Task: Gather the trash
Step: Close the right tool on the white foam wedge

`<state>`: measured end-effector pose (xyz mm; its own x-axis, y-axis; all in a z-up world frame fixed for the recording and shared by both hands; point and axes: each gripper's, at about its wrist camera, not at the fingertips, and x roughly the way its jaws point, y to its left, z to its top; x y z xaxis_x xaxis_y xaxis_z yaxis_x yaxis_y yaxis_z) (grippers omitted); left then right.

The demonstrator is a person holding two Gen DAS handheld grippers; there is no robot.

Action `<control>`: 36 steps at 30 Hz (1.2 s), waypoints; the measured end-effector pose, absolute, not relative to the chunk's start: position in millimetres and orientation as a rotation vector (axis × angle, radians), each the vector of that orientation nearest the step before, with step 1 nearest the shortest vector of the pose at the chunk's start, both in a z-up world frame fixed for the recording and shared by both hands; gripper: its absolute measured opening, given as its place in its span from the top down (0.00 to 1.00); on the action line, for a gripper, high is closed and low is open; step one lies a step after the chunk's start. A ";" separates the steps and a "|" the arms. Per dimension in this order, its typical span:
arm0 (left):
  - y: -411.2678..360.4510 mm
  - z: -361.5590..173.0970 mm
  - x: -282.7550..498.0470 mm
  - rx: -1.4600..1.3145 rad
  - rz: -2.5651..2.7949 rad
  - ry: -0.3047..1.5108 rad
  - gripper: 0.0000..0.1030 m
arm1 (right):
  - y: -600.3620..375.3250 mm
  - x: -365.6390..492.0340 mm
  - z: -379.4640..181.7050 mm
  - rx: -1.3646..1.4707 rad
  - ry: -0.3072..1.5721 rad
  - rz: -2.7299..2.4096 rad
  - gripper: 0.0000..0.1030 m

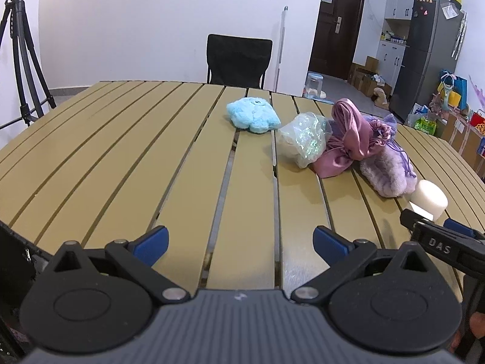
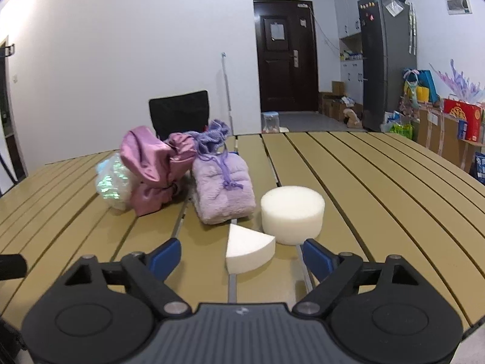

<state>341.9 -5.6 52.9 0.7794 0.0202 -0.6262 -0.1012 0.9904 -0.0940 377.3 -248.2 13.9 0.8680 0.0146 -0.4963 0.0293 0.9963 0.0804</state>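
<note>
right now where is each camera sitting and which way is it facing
Left wrist: on the left gripper, looking across the slatted table toward the chair; its own open fingers show, plus the right gripper's tip at the right edge.
Right wrist: on the right gripper, facing the foam wedge and foam cylinder; open fingers show.
Shared: pink satin bag, purple fluffy pouch, chair, door.

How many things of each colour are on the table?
Blue: 1, fluffy toy
Shimmery clear: 1, plastic bag
Pink: 1, satin pouch
Purple: 1, fuzzy pouch
White: 2, foam cylinder, foam wedge
Total: 6
</note>
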 end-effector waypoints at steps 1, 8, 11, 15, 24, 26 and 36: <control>-6.1 52.2 344.5 -0.128 0.065 0.678 0.00 | -247.8 381.1 12.1 0.083 0.525 -0.014 0.17; -14.3 46.9 352.9 -0.126 0.058 0.690 0.00 | -249.4 396.4 3.7 0.102 0.536 -0.057 0.38; -14.5 45.7 353.1 -0.128 0.060 0.691 0.00 | -247.9 397.1 3.1 0.099 0.529 -0.059 0.56; -14.6 45.3 352.0 -0.130 0.062 0.690 0.00 | -245.7 394.9 2.2 0.088 0.524 -0.058 0.66; -24.4 47.5 350.6 -0.133 0.048 0.678 0.00 | -256.3 379.8 8.9 0.126 0.482 -0.041 0.70; -28.9 48.0 350.8 -0.136 0.041 0.673 0.00 | -259.1 376.2 11.9 0.128 0.470 -0.043 0.70; -72.8 46.3 354.6 -0.125 -0.015 0.658 0.00 | -293.2 363.0 25.9 0.180 0.412 -0.063 0.71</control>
<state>354.6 -72.8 46.3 0.7915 -0.0536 -0.6088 -0.0258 0.9923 -0.1209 363.0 -293.2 25.9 0.9147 -0.0246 -0.4033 0.0975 0.9821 0.1612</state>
